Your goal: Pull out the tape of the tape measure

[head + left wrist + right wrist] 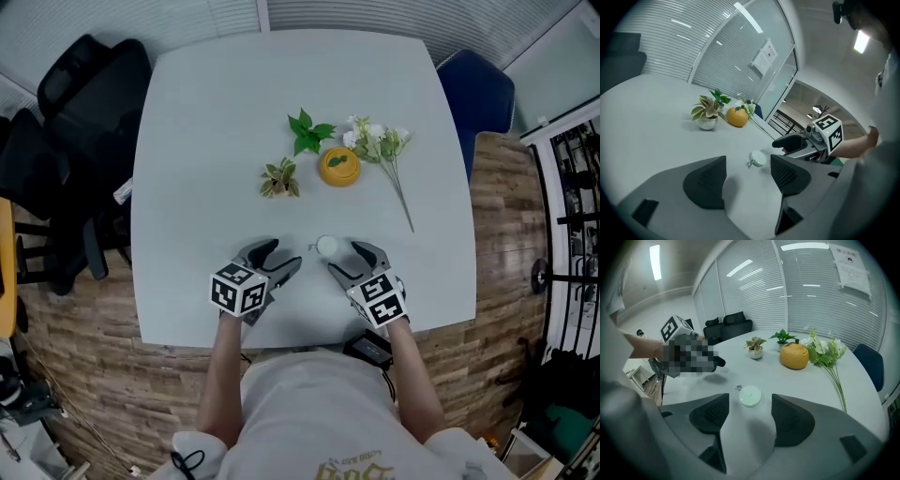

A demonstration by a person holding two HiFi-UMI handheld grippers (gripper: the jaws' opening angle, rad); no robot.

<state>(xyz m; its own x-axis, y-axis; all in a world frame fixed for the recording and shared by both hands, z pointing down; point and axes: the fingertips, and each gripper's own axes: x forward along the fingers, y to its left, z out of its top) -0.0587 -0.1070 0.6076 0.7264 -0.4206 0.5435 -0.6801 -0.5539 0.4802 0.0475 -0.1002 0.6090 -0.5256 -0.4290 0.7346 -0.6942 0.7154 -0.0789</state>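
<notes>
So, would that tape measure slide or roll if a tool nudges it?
The tape measure lies flat, a small round disc, so it would probably slide on the smooth table, not roll. It looks light; a one-sided nudge may just send it away.

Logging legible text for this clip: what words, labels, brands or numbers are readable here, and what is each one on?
No text can be read in any view.
Paper notices on the glass wall: printed, but too small and blurred to read.
Shirt print: gold lettering, cut off at the frame edge, unreadable.
Marker cubes: black-and-white square patterns only, no words.
Tape measure: plain white top, no label visible.
</notes>
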